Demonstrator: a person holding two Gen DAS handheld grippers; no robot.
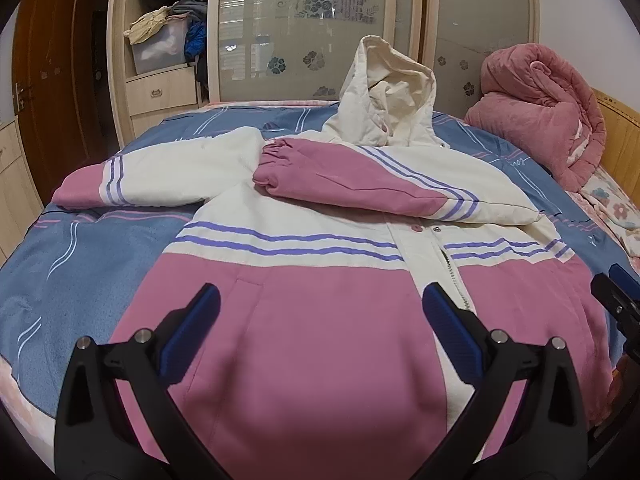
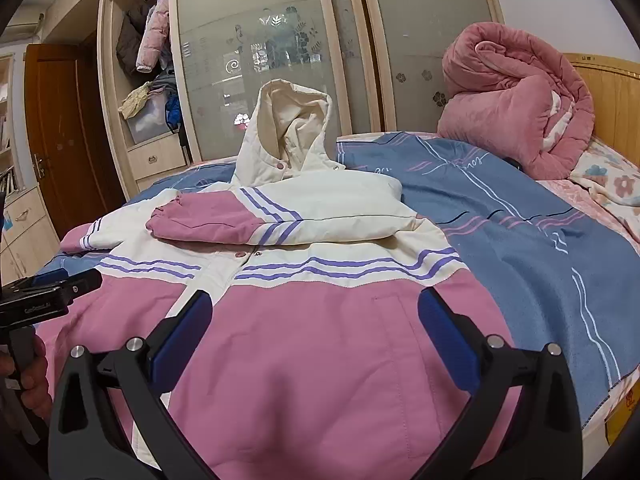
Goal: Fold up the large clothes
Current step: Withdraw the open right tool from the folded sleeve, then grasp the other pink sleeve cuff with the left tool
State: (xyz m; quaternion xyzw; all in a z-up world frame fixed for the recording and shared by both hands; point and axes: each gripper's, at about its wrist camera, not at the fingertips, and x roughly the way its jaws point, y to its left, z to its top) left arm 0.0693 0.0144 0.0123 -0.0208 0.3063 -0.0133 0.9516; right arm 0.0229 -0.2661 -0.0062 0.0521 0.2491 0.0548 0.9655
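Note:
A pink and cream hooded jacket [image 1: 304, 320] [image 2: 312, 344] with purple stripes lies front up on the bed. Its right sleeve [image 1: 360, 184] [image 2: 256, 220] is folded across the chest. The left sleeve [image 1: 160, 180] stretches out to the left. The cream hood [image 1: 388, 92] [image 2: 292, 136] stands upright at the far end. My left gripper [image 1: 320, 300] hovers open over the jacket's lower left panel. My right gripper [image 2: 312, 308] hovers open over the lower right panel. Nothing is between either pair of fingers. The other gripper shows at each view's edge [image 1: 616, 300] [image 2: 44, 296].
The jacket rests on a blue patterned bedspread [image 1: 80, 264] [image 2: 520, 248]. A rolled pink quilt [image 1: 548, 108] [image 2: 516, 100] sits by the wooden headboard at the right. Sliding wardrobe doors [image 1: 320, 20] and open shelves with clothes [image 1: 168, 20] stand behind the bed.

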